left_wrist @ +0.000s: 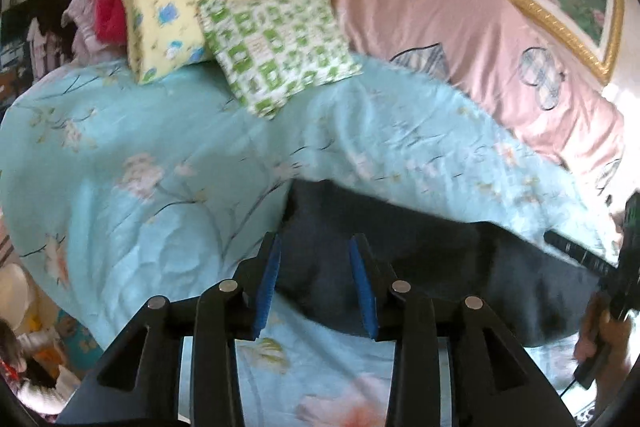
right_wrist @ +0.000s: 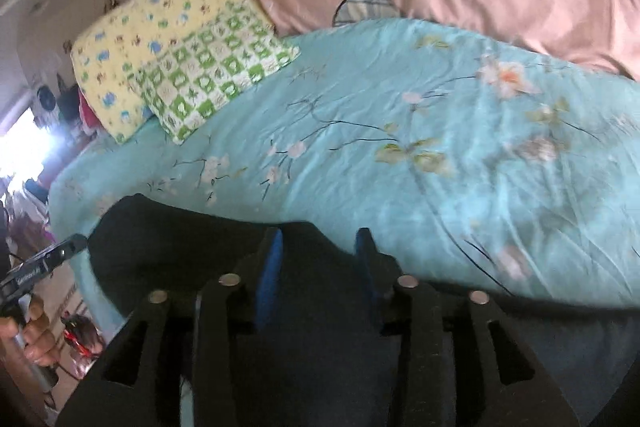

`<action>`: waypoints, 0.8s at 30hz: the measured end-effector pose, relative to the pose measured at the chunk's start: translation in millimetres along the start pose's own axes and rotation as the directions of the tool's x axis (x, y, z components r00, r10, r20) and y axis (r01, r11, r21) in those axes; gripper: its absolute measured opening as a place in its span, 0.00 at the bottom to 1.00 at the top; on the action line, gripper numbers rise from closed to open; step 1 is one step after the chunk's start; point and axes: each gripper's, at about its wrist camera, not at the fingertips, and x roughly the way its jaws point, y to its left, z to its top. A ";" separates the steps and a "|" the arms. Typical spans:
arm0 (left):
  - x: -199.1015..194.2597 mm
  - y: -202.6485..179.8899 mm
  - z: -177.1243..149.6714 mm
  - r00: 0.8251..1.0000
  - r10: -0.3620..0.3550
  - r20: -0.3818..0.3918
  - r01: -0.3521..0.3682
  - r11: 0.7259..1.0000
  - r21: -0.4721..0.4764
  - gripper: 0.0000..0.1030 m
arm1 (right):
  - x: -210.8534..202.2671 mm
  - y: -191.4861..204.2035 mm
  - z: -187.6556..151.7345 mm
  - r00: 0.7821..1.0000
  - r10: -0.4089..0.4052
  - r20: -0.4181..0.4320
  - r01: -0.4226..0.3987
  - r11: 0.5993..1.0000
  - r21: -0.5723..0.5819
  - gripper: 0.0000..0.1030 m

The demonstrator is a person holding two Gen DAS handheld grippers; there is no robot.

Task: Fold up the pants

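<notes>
The dark pants [left_wrist: 420,259] lie spread along the near edge of a light blue floral bedspread [left_wrist: 160,167], just beyond both tools. The left gripper [left_wrist: 316,259] and the right gripper [right_wrist: 318,251] hang over the pants with blue pads apart, gripping nothing. Far left lie two patterned pillows [left_wrist: 240,15]; far right, a pink quilt [left_wrist: 460,19].
</notes>
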 end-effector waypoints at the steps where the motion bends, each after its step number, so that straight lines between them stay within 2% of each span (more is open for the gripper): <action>1: -1.5 -7.4 1.3 1.000 -0.016 0.001 0.016 1.000 0.013 0.38 | -7.7 -2.8 -4.3 1.000 0.000 0.007 0.000 1.000 0.013 0.42; 3: -1.6 -24.3 2.7 0.999 -0.037 0.001 0.037 0.998 0.050 0.43 | -25.0 -12.3 -15.6 1.000 -0.004 0.016 0.003 0.999 0.053 0.42; 7: 4.7 -65.0 -3.7 0.996 -0.086 -0.030 0.089 0.988 0.127 0.43 | -52.8 -31.0 -38.4 0.999 -0.019 0.029 0.016 0.992 0.124 0.43; 13: 16.2 -122.1 -17.5 0.988 -0.125 -0.093 0.144 0.963 0.229 0.43 | -92.3 -56.7 -66.5 0.995 -0.087 0.044 0.077 0.981 0.180 0.43; 17: 25.9 -153.5 -24.5 0.976 -0.169 -0.140 0.203 0.935 0.290 0.43 | -121.1 -76.2 -78.9 0.989 -0.129 0.073 0.109 0.966 0.232 0.51; 24: 34.8 -204.0 -32.2 0.946 -0.252 -0.204 0.311 0.882 0.354 0.45 | -154.8 -104.7 -99.2 0.977 -0.191 0.098 0.149 0.932 0.330 0.52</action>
